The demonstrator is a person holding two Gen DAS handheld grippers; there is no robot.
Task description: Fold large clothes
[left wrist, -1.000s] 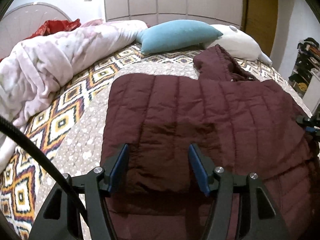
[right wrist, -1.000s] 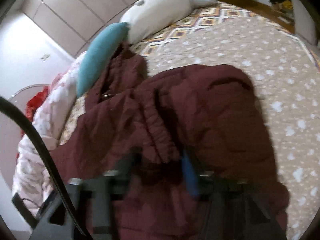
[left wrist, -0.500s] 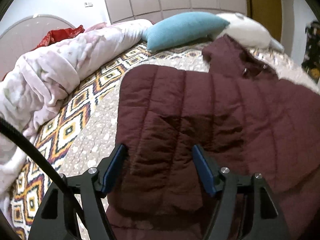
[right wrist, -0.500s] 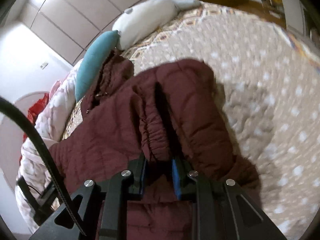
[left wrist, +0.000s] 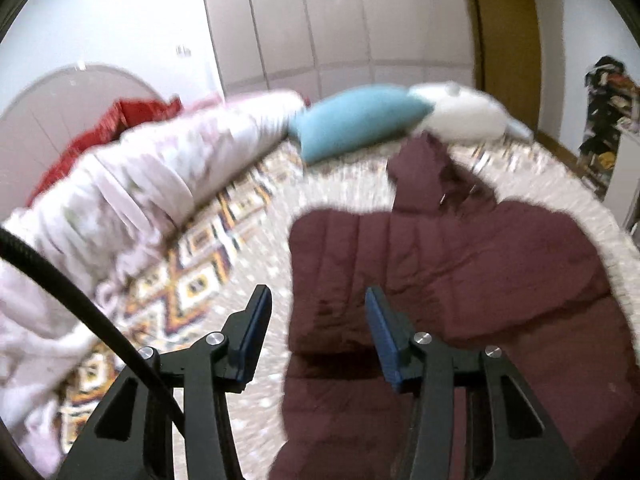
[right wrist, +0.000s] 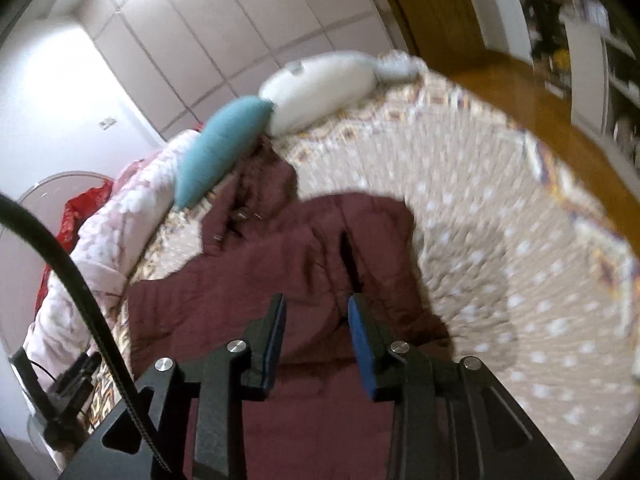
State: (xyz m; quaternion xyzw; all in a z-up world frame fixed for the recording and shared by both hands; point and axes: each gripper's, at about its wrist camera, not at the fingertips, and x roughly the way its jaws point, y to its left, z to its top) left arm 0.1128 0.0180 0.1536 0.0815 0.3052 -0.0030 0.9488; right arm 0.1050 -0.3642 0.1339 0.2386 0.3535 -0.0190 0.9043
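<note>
A dark maroon quilted jacket (left wrist: 460, 272) lies spread on the bed, hood toward the pillows. My left gripper (left wrist: 318, 304) is open and empty above the jacket's left edge. In the right wrist view the jacket (right wrist: 280, 264) has a sleeve folded over its body. My right gripper (right wrist: 316, 312) is open and empty, raised above that folded sleeve. Both views are motion-blurred.
The bed has a patterned cover (left wrist: 208, 248). A crumpled pink duvet (left wrist: 132, 184) lies at the left. A teal pillow (left wrist: 356, 124) and a white pillow (left wrist: 460, 116) lie at the head. White wardrobe doors (left wrist: 340, 20) stand behind. Wooden floor (right wrist: 560, 120) lies at the right.
My right gripper has let go of the sleeve, opened and lifted away. My left gripper has lifted and tilted up, staying open.
</note>
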